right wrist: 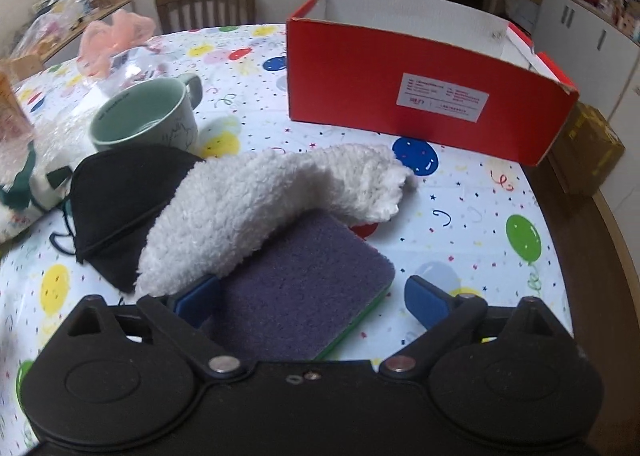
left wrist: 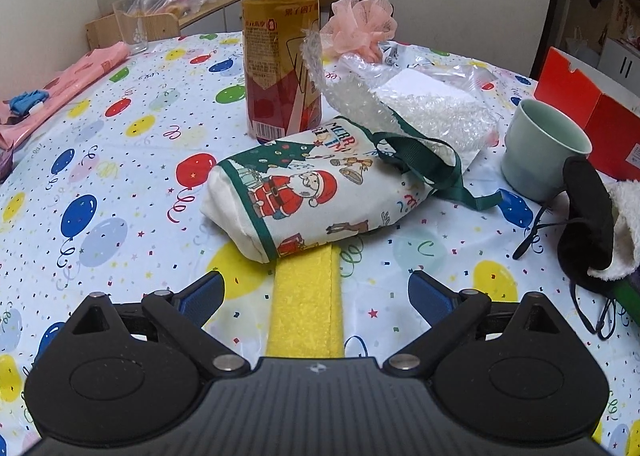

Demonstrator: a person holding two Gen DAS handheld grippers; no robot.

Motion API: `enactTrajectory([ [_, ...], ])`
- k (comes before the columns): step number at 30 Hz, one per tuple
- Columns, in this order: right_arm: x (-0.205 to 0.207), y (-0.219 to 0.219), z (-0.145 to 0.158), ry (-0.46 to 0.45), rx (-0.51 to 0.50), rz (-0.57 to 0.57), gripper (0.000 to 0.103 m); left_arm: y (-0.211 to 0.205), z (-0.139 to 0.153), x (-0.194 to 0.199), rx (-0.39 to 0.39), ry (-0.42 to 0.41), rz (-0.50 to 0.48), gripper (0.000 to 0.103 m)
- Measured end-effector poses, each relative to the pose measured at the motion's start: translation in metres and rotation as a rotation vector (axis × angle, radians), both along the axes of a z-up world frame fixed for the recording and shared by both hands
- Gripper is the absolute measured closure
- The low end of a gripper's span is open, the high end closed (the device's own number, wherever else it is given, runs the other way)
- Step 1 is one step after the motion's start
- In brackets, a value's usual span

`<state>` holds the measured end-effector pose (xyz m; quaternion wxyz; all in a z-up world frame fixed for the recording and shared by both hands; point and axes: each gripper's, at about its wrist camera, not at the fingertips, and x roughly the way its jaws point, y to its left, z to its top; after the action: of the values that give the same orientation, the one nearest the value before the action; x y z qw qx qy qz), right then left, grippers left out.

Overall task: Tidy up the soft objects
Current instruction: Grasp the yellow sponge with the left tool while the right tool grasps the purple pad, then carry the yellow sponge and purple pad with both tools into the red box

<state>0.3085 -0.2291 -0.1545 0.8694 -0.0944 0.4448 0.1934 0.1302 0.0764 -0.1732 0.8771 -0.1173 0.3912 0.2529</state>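
My left gripper is open, its jaws on either side of a yellow sponge strip that runs under a Christmas fabric bag. A pink mesh pouf and bubble wrap lie behind the bag. My right gripper is open around a purple sponge with a green edge. A white fluffy cloth drapes over the sponge and the left finger. A black eye mask lies left of it. An open red box stands behind.
A tall drink bottle stands behind the bag. A green mug sits by the mask, also in the left wrist view. A glass and pink cloth lie far left. The table edge runs along the right.
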Motion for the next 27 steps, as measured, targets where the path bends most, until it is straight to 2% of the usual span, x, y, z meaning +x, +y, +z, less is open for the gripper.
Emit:
enactTrajectory([
  [4,0.000,0.010,-0.001,-0.006,-0.013,-0.023,0.001,0.000,-0.003,0.000,0.009,0.005,-0.007,0.006],
  [5,0.000,0.013,-0.001,0.001,-0.013,-0.031,0.000,0.000,-0.003,0.001,0.011,0.005,-0.007,0.012],
  [10,-0.003,0.018,-0.007,0.017,-0.023,-0.065,0.000,0.003,-0.007,0.004,0.006,0.017,-0.012,0.026],
  [14,-0.008,0.015,-0.007,0.027,-0.037,-0.078,0.000,0.003,-0.011,0.004,0.007,0.028,-0.020,0.041],
  [18,-0.011,0.009,-0.007,0.044,-0.039,-0.097,0.000,0.004,-0.015,0.001,0.000,0.031,-0.012,0.049],
  [20,-0.013,0.006,-0.007,0.049,-0.041,-0.100,0.000,0.004,-0.015,0.000,0.001,0.027,-0.010,0.062],
  [21,-0.014,0.004,-0.007,0.054,-0.038,-0.102,0.000,0.005,-0.015,-0.001,0.001,0.025,-0.009,0.064],
  [24,-0.015,-0.003,-0.009,0.083,-0.001,-0.103,0.003,0.007,-0.014,-0.002,-0.009,0.016,-0.007,0.065],
  [27,-0.017,-0.011,-0.008,0.113,0.069,-0.096,0.020,0.007,-0.013,-0.005,-0.009,0.012,-0.004,0.065],
])
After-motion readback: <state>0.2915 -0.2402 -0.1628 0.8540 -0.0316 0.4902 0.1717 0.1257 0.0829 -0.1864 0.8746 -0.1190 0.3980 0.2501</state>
